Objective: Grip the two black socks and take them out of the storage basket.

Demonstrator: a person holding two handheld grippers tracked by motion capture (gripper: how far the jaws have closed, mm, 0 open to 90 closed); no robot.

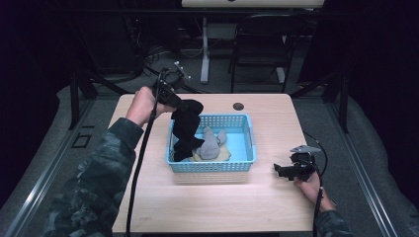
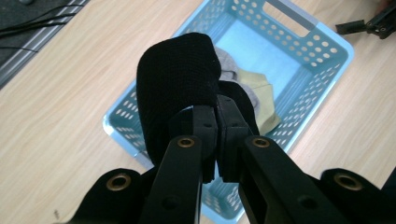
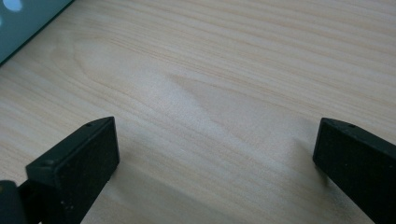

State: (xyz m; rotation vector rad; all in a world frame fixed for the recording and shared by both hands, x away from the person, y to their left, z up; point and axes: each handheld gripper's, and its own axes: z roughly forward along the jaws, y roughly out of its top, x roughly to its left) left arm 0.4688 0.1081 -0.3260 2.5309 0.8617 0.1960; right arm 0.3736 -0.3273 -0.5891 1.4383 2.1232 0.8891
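Black sock (image 1: 187,129) pinched in left claw (image 2: 216,116), hanging lengthwise, toe down into blue basket (image 1: 249,143), right claw (image 3: 215,154) spread over bench (image 1: 276,118)

A black knitted fabric sock (image 1: 187,129) hung limp and lengthwise, draped in a fold at its top where the left tool (image 2: 216,116) pinched it. Its lower end trailed down into the left end of a light blue perforated plastic basket (image 1: 247,133), beside a grey sock (image 1: 210,144).
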